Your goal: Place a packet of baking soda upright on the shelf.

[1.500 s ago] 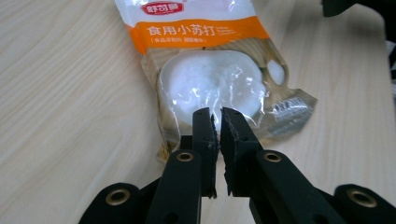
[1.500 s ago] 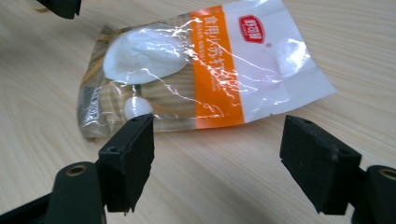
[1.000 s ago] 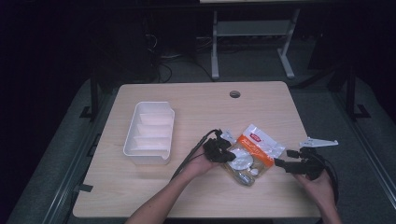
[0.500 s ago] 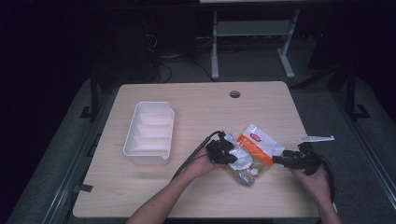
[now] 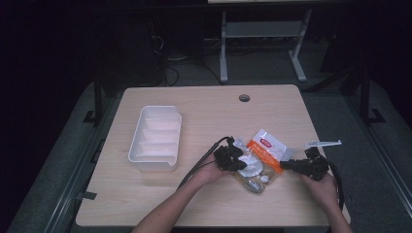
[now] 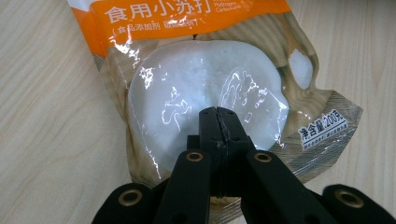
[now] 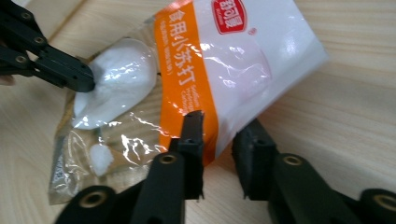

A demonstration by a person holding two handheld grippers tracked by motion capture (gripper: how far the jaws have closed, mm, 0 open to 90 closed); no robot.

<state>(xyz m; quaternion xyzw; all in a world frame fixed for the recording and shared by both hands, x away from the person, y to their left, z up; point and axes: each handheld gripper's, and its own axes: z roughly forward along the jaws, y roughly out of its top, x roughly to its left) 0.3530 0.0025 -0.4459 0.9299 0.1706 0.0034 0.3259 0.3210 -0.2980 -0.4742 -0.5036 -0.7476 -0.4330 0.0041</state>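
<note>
On the near right part of the table [image 5: 194,204], a plastic bag of white powder [image 5: 260,158] with an orange band, lying flat between the two hands. Left hand-held gripper [image 6: 218,114] fully closed, jaws pinched together on the glossy film over the white lump of powder, at the bag's left side. Right hand-held gripper [image 7: 219,128] at the bag's right edge, jaws having just been closing, with the orange and white edge of the bag between them; a narrow gap left, so contact of the pads with the film hard to confirm. White compartment tray [image 5: 156,137] well apart to the left, with nothing seen inside.

Likely step in hand: taking hold of the bag on both sides, perhaps for lifting or opening.

Risks from here, as a judgement:
- Slippery film sliding out of the left pinch, held by only a small fold over a heavy lump.
- Right jaws catching just the very edge, then losing it under the weight of the powder.
- Pulling apart too hard, tearing the film and spilling powder over the table.
- Uneven lift, powder shifting to one end and the bag swinging.
</note>
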